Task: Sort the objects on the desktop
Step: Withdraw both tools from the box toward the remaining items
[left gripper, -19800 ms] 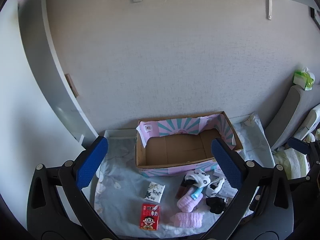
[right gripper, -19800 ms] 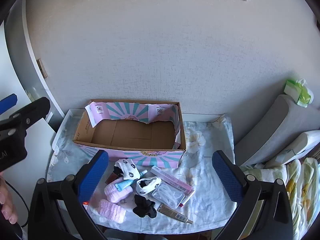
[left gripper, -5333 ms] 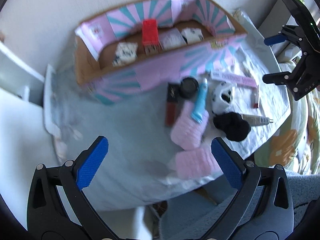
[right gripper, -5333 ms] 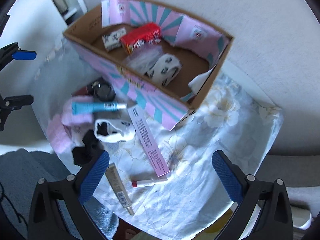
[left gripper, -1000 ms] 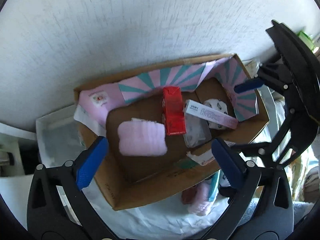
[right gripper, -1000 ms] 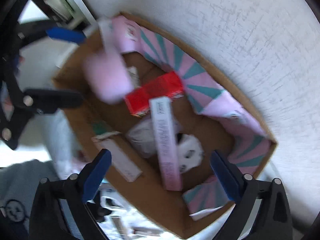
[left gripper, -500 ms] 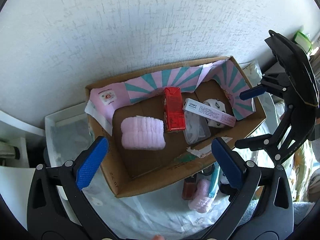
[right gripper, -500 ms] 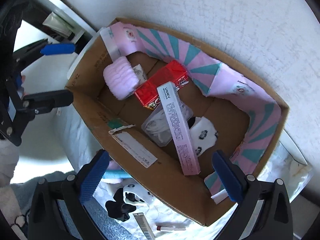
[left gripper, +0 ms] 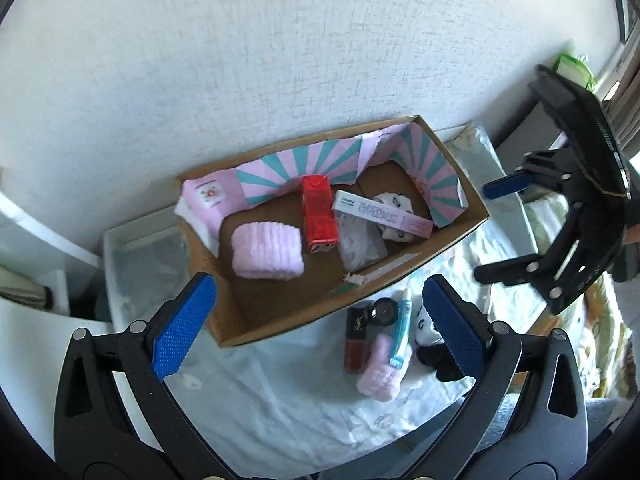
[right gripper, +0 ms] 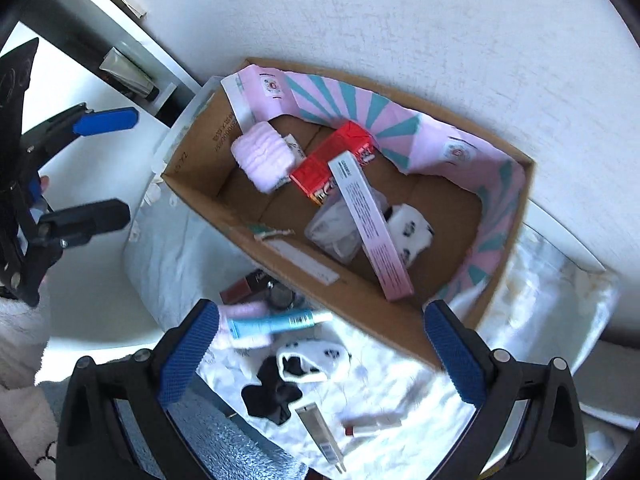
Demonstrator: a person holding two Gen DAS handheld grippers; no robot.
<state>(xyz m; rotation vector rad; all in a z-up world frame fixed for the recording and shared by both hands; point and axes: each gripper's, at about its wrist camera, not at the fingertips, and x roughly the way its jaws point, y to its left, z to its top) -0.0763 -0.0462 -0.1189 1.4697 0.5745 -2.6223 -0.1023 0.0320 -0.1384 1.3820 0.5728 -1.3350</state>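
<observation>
Both the left gripper (left gripper: 320,320) and right gripper (right gripper: 320,354) are hovering spread and empty over the box (left gripper: 240,316) at the table's back edge.

In the left wrist view, the right finger (left gripper: 456,328) covers most of the patterned sock (left gripper: 421,325) and the black cloth (left gripper: 434,360) beside it. In the right wrist view, the pink fluffy roll (right gripper: 244,314) by the left finger (right gripper: 188,356) is blurred, and the small packet (right gripper: 295,147) under the boxed roll is mostly hidden.
</observation>
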